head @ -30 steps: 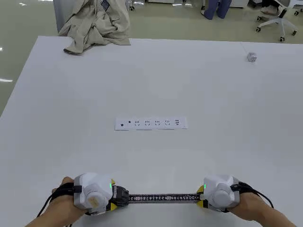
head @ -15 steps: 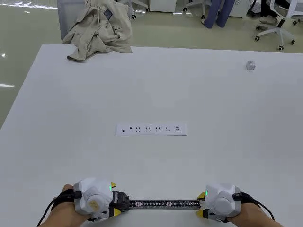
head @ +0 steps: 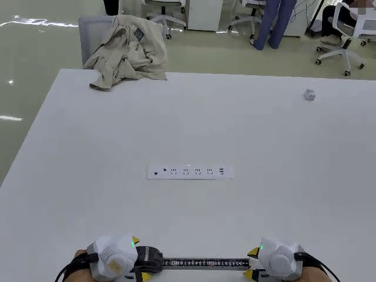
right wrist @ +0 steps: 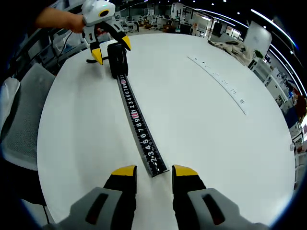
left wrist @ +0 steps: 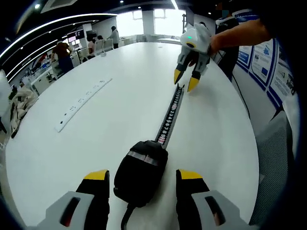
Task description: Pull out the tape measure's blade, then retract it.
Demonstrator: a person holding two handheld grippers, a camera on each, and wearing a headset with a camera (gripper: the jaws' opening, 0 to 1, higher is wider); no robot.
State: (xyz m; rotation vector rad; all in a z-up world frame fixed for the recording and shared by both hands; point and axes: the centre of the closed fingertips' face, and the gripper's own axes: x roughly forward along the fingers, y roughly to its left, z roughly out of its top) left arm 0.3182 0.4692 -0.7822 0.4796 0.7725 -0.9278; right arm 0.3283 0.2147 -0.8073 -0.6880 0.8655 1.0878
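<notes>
Left gripper (left wrist: 144, 174) brackets the tape measure case (left wrist: 140, 165) on the table's (head: 276, 147) near edge, likely anchoring it (can't tell if clamped), right gripper (right wrist: 155, 169) jaws apart at the extended blade (right wrist: 136, 122) tip, power strip (head: 190, 172) beyond.

Small pale object (head: 309, 94) too tiny to identify, person (head: 271, 20) cropped at top edge
</notes>
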